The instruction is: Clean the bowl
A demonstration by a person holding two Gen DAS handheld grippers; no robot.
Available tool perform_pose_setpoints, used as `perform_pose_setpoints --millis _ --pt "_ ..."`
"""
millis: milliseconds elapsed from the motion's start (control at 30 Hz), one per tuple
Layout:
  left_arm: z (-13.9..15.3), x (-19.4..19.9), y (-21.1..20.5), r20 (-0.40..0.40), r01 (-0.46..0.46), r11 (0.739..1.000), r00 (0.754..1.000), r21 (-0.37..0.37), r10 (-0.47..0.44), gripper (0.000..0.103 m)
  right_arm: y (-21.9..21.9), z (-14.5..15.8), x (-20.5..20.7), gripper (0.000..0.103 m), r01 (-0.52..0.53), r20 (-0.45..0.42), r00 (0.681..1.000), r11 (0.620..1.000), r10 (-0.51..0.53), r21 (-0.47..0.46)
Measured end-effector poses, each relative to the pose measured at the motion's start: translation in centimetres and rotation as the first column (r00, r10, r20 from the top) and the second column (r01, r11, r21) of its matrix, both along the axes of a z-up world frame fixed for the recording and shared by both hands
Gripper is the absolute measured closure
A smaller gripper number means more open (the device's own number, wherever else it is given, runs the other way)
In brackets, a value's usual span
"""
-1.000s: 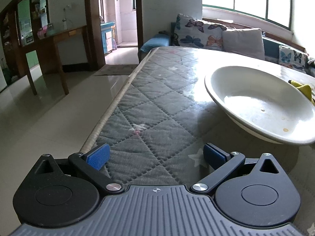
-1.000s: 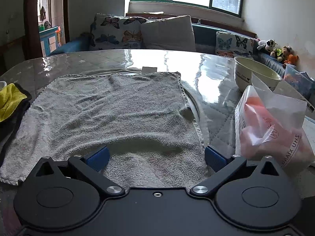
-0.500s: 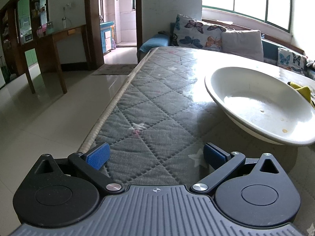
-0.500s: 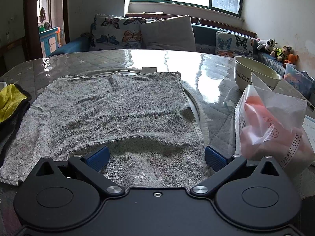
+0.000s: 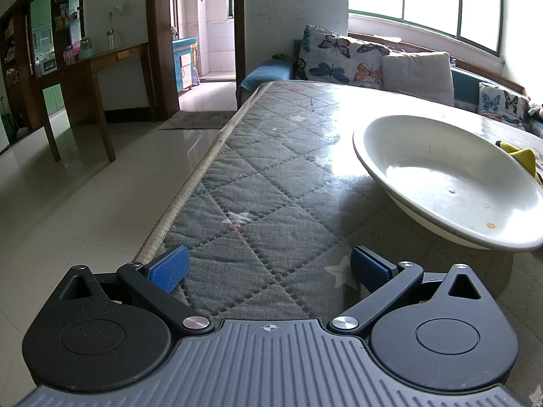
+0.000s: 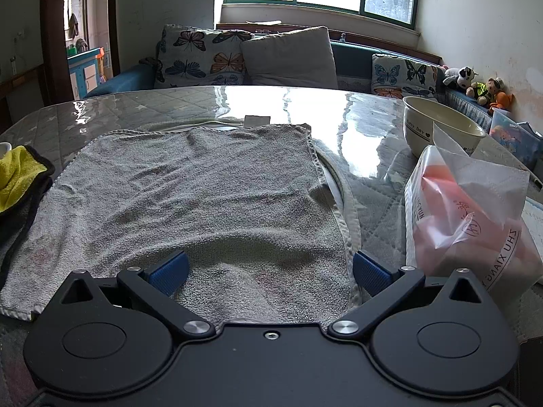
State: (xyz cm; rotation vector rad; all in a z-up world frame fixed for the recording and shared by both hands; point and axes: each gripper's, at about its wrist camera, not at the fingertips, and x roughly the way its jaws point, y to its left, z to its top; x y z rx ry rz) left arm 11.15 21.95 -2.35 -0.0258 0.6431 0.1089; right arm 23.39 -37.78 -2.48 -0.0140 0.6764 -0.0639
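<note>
A wide, shallow white bowl with a few small brown specks inside sits on the quilted table, ahead and to the right of my left gripper. That gripper is open, low over the table, holding nothing. A yellow cloth peeks out behind the bowl's far rim; in the right wrist view the yellow cloth lies at the far left. My right gripper is open just above a spread grey towel, with nothing between its fingers.
A smaller cream bowl stands at the back right, with a pink-and-white plastic bag in front of it. The table's left edge drops to a tiled floor. Cushions line a bench beyond the table.
The left wrist view has shifted slightly, with the white bowl sitting a bit lower and nearer. The right gripper and the towel look the same.
</note>
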Motion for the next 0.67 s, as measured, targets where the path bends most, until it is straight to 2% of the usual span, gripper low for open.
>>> perform_pose_setpoints --millis 667 --pt "-0.09 0.04 -0.14 0.000 0.000 1.000 1.000 0.000 0.000 0.000 0.06 -0.04 -0.09 0.000 0.000 0.001 1.000 1.000 0.000 0.000"
